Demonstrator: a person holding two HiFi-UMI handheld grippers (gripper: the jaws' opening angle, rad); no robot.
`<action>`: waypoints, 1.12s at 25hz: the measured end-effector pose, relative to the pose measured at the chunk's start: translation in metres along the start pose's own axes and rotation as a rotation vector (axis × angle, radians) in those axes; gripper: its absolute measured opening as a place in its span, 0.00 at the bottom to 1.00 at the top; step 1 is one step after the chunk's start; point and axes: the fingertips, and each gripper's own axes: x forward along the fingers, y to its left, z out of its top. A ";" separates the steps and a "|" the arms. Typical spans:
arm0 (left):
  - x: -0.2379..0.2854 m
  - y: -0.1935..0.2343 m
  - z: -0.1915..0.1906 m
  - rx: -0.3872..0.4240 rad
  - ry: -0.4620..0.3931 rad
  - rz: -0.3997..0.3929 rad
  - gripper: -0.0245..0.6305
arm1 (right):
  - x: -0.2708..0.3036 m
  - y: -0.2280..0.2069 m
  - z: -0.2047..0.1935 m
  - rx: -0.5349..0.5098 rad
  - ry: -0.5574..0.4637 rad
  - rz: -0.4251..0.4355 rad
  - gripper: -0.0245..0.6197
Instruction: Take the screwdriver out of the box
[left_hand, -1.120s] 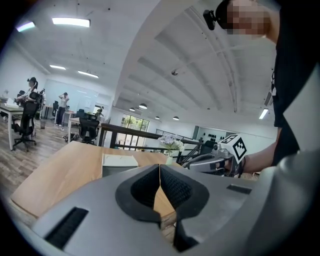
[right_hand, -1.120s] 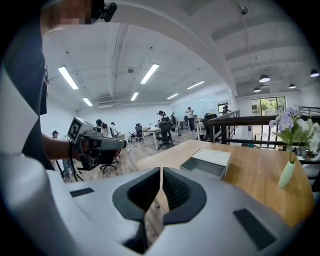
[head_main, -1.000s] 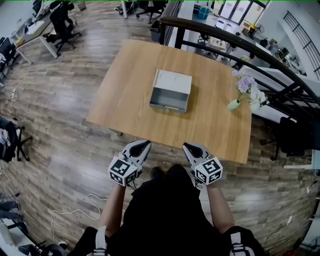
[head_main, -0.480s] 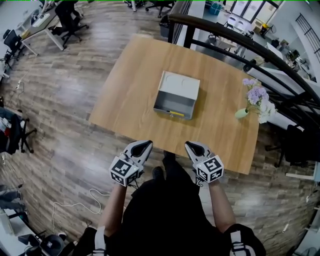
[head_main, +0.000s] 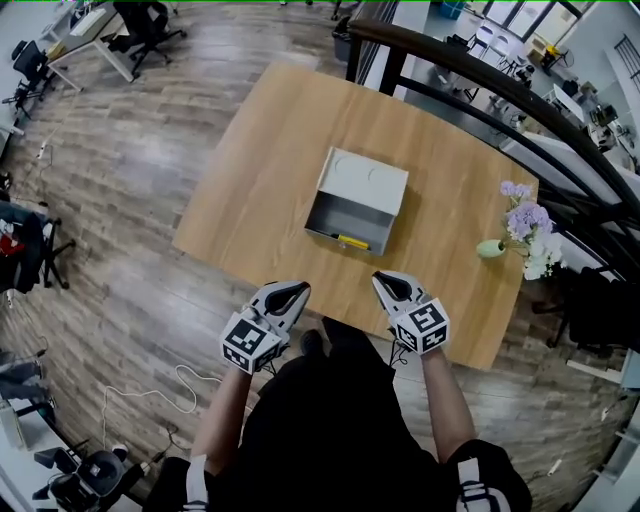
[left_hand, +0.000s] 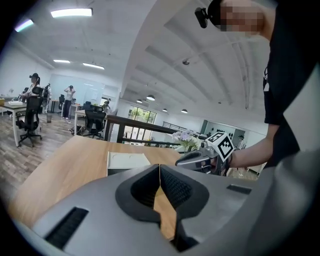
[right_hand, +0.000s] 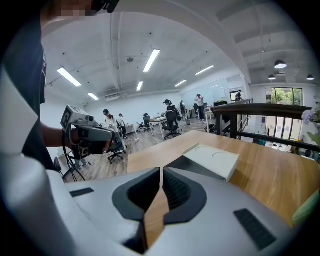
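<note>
Table and box sit nearer than a second ago: I have brought both grippers up to the near edge of the table (head_main: 262, 170). This is approach only, with no reach begun.

- Left gripper (head_main: 290, 291): clenched, pads together, nothing between them.
- Right gripper (head_main: 386, 284): the same, empty and touching nothing.
- Screwdriver (head_main: 352, 241): yellow handle, lying inside the open box (head_main: 368, 182) against its near wall, well apart from both grippers.

My judgement: one claw must open before going in, and the right is closer.

Wooden table (head_main: 265, 170): 1 grey box (head_main: 365, 180) centre; 1 flower vase (head_main: 492, 249), probably upright, right edge.
</note>
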 end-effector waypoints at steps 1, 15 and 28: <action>0.002 0.002 -0.002 -0.008 0.007 0.006 0.07 | 0.005 -0.005 -0.001 -0.005 0.013 0.010 0.09; 0.033 0.035 0.004 -0.066 0.071 0.125 0.07 | 0.066 -0.073 -0.024 0.044 0.177 0.162 0.10; 0.054 0.045 -0.008 -0.093 0.089 0.163 0.07 | 0.120 -0.104 -0.069 -0.344 0.466 0.282 0.20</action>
